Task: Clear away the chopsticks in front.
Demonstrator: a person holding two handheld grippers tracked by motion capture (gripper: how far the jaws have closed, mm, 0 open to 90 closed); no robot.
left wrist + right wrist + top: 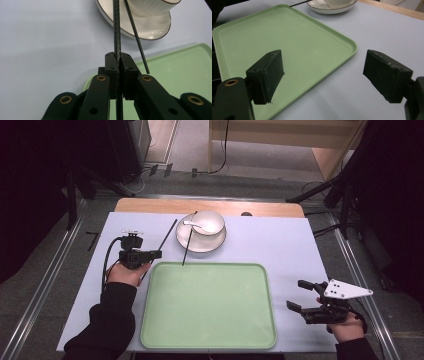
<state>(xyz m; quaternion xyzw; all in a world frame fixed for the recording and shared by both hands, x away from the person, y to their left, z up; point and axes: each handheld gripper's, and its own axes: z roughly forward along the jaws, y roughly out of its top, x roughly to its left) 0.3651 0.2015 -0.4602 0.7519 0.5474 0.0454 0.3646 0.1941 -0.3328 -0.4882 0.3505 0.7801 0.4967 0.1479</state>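
Tray: the green tray [208, 306] lies nearest the person, bare, on the pale counter [280, 245].
Right claw: the right claw [300, 295] rests low beside the tray's right edge, jaws spread wide with nothing between them; in the right gripper view its pads [265, 75] frame bare counter and the tray's corner.
Left claw: the left claw [159, 254] sits just off the tray's far left corner, clenched on a thin black chopstick [116, 32]; the left gripper view shows the stick pinched flat between the pads and running on towards the plate.
Second chopstick: another chopstick [188, 242] leans from the bowl's rim down to the tray's far edge, its low tip on or just over the rim.
Dishes: a white bowl [204, 222] with a spoon [194, 224] in it stands on a white plate [201, 241], beyond the tray.
Step in hand, as I judge it: carrying the gripped chopstick.
Doing it well: keep the grip firm, hold the stick level, and swing it clear of the leaning chopstick, since a knock could roll that one off the bowl.
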